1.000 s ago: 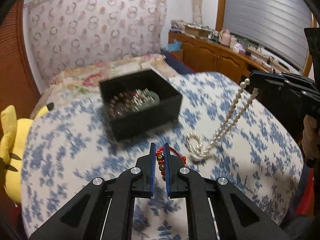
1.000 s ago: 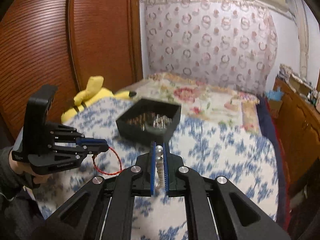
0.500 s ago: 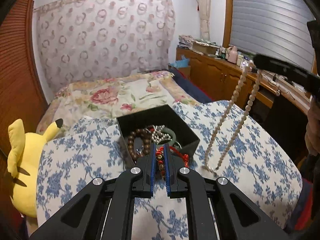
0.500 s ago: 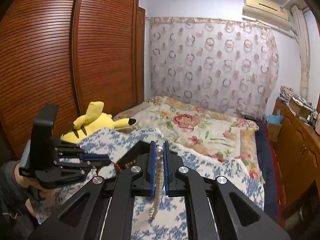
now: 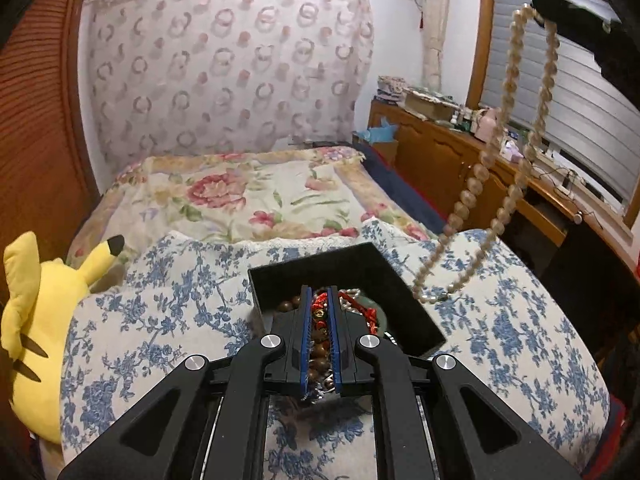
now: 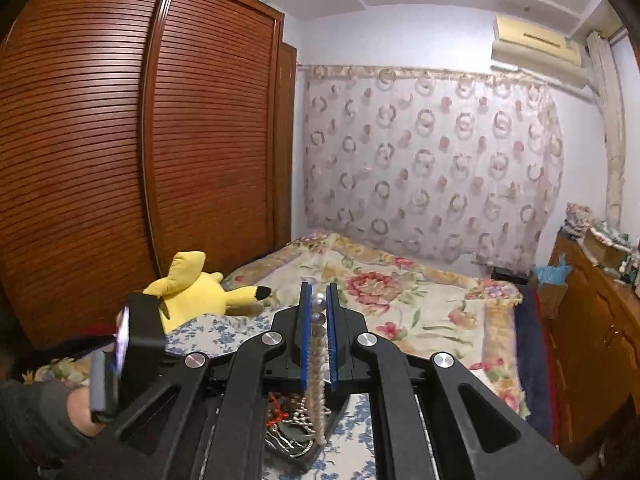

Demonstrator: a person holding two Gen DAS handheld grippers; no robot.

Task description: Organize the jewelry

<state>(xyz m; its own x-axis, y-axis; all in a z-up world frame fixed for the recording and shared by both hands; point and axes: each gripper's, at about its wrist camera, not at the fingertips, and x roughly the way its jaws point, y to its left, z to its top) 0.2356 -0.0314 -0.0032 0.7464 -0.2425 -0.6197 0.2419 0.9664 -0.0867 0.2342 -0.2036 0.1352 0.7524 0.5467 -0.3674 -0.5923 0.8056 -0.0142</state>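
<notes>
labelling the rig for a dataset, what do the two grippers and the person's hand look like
Both the left gripper and right gripper are matte black, with angular linkage arms, round silver pivot bolts and blue ribbed pads lining each finger. No cables show. The left hand wears a dark sleeve.

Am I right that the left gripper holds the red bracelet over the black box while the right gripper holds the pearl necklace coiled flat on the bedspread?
Not quite: the pearl necklace is not lying on the bedspread. The left wrist view shows it hanging in a long loop from the right gripper, its lower end beside the black box. The rest holds: the left gripper holds the red bracelet over the box.
</notes>
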